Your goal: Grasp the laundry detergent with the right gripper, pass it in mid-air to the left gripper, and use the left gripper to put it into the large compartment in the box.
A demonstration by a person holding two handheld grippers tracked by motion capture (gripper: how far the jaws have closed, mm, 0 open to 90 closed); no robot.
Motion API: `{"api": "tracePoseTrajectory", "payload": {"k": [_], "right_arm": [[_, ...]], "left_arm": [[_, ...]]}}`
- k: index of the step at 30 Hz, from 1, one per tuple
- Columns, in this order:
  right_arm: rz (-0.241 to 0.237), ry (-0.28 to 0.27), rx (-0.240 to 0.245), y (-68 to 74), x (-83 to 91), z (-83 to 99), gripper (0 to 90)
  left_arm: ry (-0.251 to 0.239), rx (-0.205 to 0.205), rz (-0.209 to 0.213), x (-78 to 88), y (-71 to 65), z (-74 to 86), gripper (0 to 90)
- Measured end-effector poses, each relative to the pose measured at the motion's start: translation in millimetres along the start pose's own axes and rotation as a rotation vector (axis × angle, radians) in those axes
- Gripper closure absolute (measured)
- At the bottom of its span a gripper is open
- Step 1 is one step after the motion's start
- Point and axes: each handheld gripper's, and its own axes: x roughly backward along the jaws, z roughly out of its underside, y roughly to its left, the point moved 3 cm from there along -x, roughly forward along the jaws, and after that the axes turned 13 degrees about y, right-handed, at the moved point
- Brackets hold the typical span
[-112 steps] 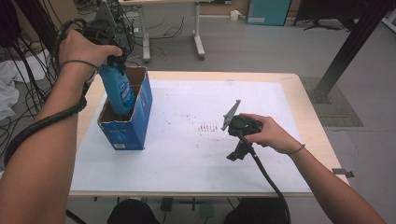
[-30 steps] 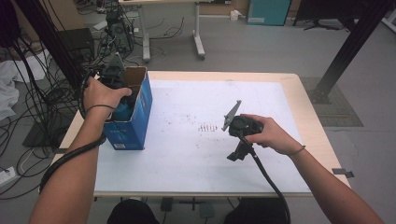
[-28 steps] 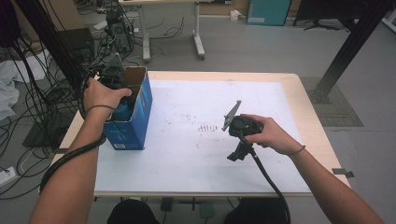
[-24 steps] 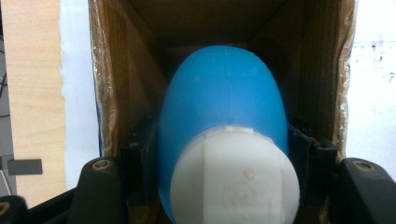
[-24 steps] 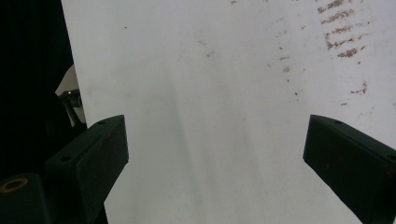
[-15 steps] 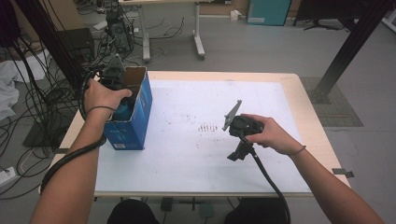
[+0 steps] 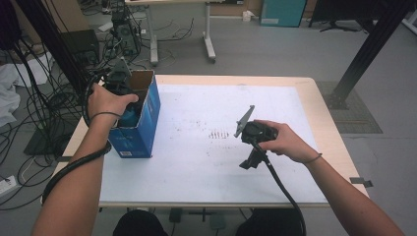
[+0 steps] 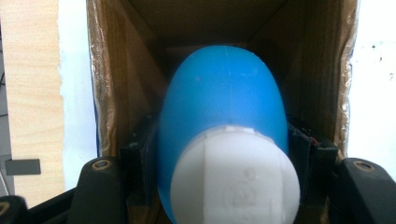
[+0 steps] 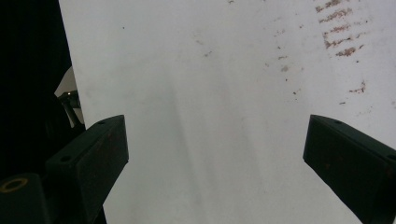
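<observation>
1. the left gripper [image 7: 129, 101] points down into the open top of a blue cardboard box [image 7: 142, 129], which stands upright at about 9 o'clock on the surface [image 7: 206, 172], near its left edge.
2. in the left gripper view its fingers [image 8: 135, 161] are closed on the sides of a blue bottle [image 8: 224, 112]; the bottle's white cap [image 8: 236, 179] faces the camera and its rounded blue body reaches down between the box's brown inner walls.
3. whether the bottle touches the bottom of the box cannot be told.
4. the left hand [image 7: 105, 98] sits over the box's rim, and a black cable [image 7: 74, 164] trails along the forearm.
5. the right gripper [image 7: 255, 142] is held by the right hand [image 7: 282, 142] at about 3 o'clock from the surface's middle, well apart from the box.
6. in the right gripper view its fingers [image 9: 95, 154] stand wide apart with nothing between them, above the white sheet [image 9: 210, 116] with brown smudges [image 9: 343, 35] at 1 o'clock.
</observation>
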Motion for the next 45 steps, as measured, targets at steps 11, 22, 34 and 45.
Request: {"api": "tracePoseTrajectory", "payload": {"k": [11,22,34,45], "right_arm": [[0.004,-0.001,0.001,-0.9,-0.2,0.3,6.8],[0.001,-0.003,-0.003,-0.9,0.1,0.8,6.8],[-0.003,-0.008,-0.005,-0.9,-0.8,2.0,6.8],[-0.002,-0.006,-0.001,-1.4,-1.5,0.9,6.8]], "left_arm": [[-0.003,0.002,-0.003,-0.5,-1.0,0.0,37.5],[-0.003,0.005,-0.004,-0.7,-1.2,-0.8,37.5],[-0.001,0.005,-0.006,-0.8,-1.4,-0.9,37.4],[-0.002,0.007,-0.006,-0.9,-1.7,-0.7,37.5]]}}
